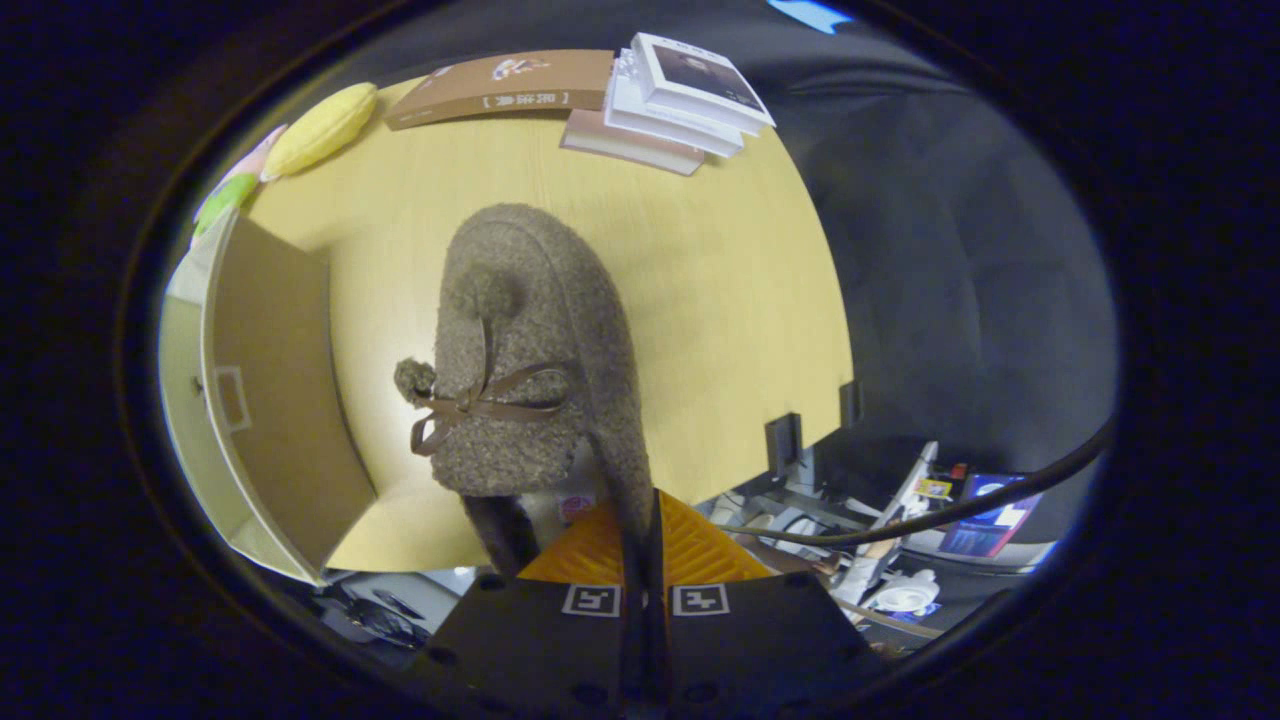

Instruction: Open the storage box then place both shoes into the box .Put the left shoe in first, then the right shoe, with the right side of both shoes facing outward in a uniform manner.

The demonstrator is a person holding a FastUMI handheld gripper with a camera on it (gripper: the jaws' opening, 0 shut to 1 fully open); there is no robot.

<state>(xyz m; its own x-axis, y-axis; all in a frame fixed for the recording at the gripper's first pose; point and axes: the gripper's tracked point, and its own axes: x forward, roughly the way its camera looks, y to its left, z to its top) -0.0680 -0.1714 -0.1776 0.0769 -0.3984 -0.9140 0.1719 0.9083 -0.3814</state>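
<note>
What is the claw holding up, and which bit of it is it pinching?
The claw is shut on the fuzzy brown slipper with a ribbon bow and pompoms, pinching the thin side rim of its opening, near the heel.

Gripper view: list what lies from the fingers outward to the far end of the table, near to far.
gripper, its fingers pinched on the shoe's edge → fuzzy brown shoe with bow and pompoms → bare stretch of wooden table → stack of books at the far edge.
</note>
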